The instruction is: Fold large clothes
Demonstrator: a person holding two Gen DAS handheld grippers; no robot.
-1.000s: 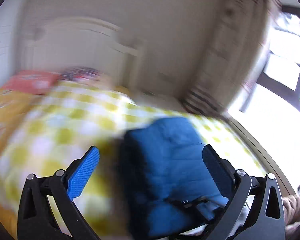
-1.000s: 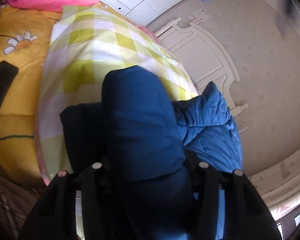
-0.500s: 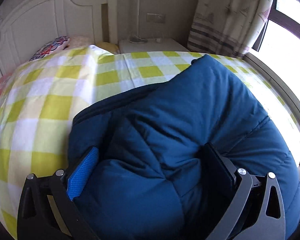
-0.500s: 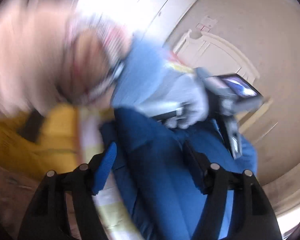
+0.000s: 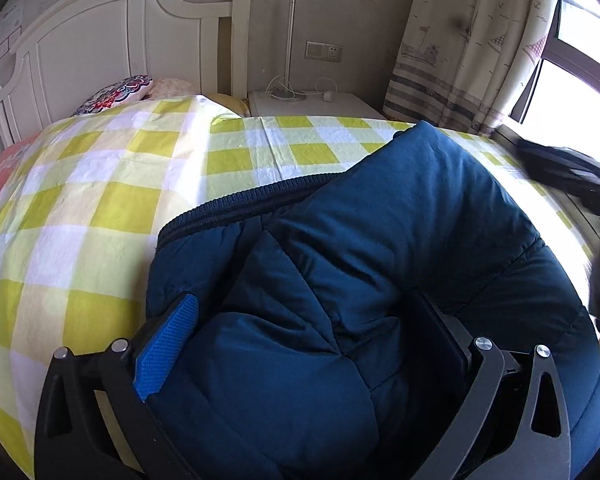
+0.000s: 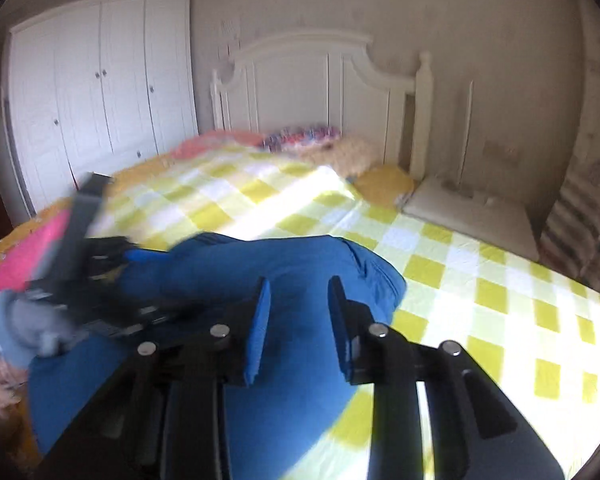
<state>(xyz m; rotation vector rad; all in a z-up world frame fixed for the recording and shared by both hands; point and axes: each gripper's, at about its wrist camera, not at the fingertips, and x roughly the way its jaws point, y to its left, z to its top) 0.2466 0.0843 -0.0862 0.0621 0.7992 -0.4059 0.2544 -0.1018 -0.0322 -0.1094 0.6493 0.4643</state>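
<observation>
I've let go with my right gripper [image 6: 296,332]: a second ago its fingers were wrapped around a thick roll of the blue jacket [image 6: 260,280], and now they are clear of it, hanging above the fabric and closing on nothing as the hand swings off. My left gripper [image 5: 300,344] has settled low and still clamps a puffy bunch of jacket between its fingers [image 5: 166,348]. The jacket lies bundled on the checked sheet [image 5: 112,208] of the bed, so I judge this fold laid down and the next edge to be found.
</observation>
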